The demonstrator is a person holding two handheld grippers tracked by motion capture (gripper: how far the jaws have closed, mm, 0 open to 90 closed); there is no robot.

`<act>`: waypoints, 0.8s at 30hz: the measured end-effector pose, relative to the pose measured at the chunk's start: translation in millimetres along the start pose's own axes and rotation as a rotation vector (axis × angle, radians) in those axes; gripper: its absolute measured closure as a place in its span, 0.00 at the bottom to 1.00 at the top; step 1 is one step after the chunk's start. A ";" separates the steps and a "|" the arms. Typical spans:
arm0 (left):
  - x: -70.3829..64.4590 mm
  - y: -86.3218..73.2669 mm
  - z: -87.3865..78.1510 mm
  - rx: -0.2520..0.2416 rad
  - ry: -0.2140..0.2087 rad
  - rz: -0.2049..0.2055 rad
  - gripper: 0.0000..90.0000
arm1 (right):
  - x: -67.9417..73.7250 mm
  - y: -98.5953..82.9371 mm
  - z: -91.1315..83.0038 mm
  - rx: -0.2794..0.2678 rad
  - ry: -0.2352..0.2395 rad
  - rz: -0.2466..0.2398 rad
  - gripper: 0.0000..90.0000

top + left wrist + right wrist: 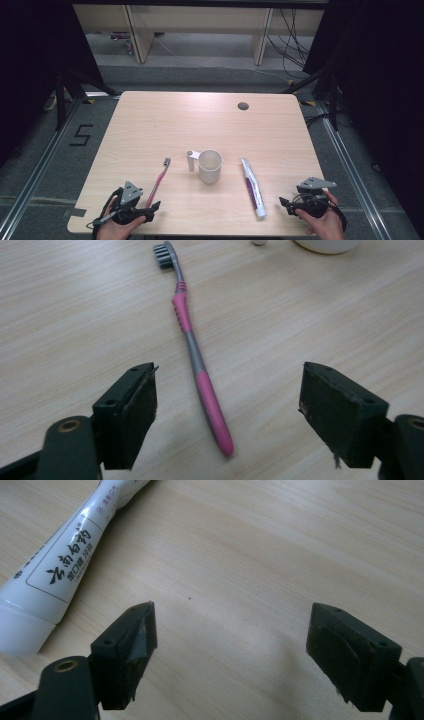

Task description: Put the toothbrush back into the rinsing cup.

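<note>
Left gripper view is showing the left gripper (227, 405) sitting low over the table with its two black jaws spread wide and holding nothing. The pink toothbrush (192, 342) is lying flat between them, its handle end nearest and its grey bristles pointing far away toward the white cup (210, 166). In the right gripper view the right gripper (230, 650) is also resting with its jaws wide and nothing in them, and the white toothpaste tube (60, 565) is lying off to one side of it, not between the jaws. From the high view the cup is standing in the middle of the wooden table (150, 120), with the toothbrush on its left and the tube on its right. It looks like the left gripper is getting ready to pick up the toothbrush. To do it well, it should be moving forward a little so the thick pink handle sits right between the pads, going down close to the wood, then squeezing gently so the thin handle is not slipping or rolling
</note>
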State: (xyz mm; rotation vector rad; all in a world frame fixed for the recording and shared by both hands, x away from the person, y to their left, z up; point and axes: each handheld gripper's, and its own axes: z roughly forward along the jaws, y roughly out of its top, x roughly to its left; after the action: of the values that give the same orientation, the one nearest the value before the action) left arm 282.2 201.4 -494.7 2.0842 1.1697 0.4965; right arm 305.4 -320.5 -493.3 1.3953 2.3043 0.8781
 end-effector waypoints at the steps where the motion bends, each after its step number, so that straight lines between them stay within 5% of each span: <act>1: 2.5 1.7 0.6 0.019 -0.003 0.020 0.28 | -0.3 0.0 0.0 0.005 0.003 -0.006 0.23; 2: 2.1 3.1 2.5 0.013 -0.011 -0.005 0.30 | -1.0 -0.6 0.5 -0.003 -0.008 -0.022 0.23; 15: 9.6 30.3 18.7 0.112 -0.008 0.058 0.50 | -0.1 0.3 1.0 0.009 0.003 -0.038 0.24; 17: 12.5 36.7 20.0 0.159 -0.005 0.098 0.53 | -0.1 0.3 1.1 0.011 0.003 -0.041 0.24; 24: 17.2 50.3 29.6 0.220 -0.020 0.109 0.62 | -0.6 -0.2 2.5 0.015 0.005 -0.065 0.25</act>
State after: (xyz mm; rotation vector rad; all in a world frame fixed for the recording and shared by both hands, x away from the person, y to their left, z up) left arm 339.1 186.8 -478.9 2.3449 1.1470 0.4115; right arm 307.0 -320.2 -495.4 1.3170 2.3506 0.8476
